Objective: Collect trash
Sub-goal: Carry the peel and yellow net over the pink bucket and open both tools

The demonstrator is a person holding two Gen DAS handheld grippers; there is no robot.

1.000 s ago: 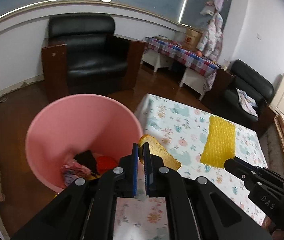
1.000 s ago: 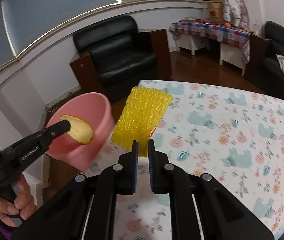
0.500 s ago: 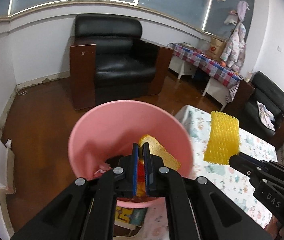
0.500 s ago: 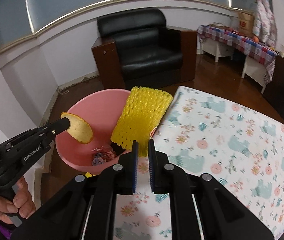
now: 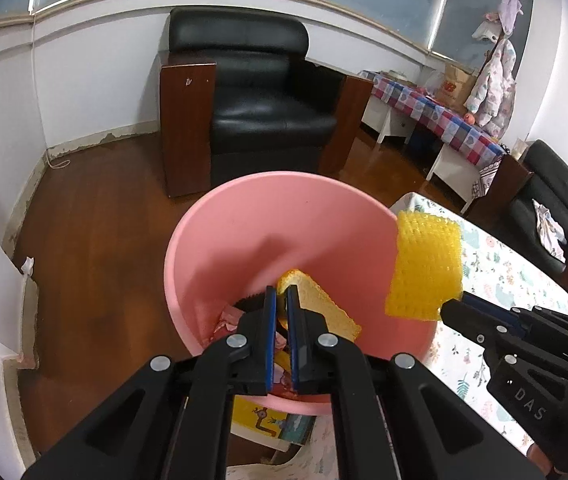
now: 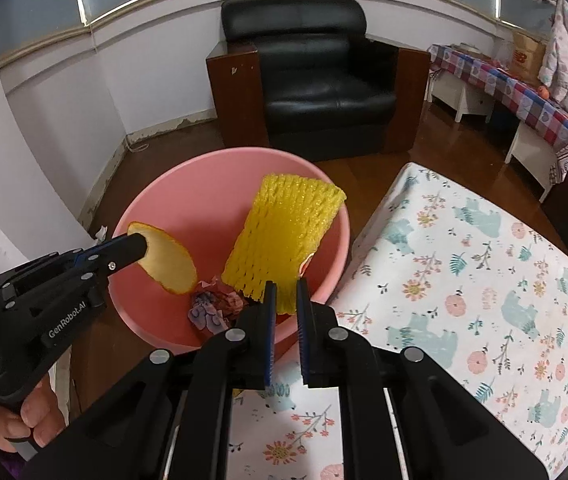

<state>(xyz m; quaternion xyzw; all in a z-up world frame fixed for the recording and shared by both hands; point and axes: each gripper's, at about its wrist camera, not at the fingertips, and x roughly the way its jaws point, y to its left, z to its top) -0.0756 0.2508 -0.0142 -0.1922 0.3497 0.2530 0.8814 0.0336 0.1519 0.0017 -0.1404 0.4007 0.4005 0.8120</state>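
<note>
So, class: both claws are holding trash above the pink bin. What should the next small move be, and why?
Probably open both claws and let the pieces drop. The left claw pinches the peel and the right claw pinches the yellow foam net, and both pieces appear to hang over the mouth of the pink bin, which already holds other scraps, so they should fall inside.

The white letters "DAS" stand on the black side of the right hand-held gripper (image 5: 450, 307), seen from the left wrist. The white word "GenRobot.AI" stands on the black side of the left hand-held gripper (image 6: 139, 245), seen from the right wrist. No other words can be read.
</note>
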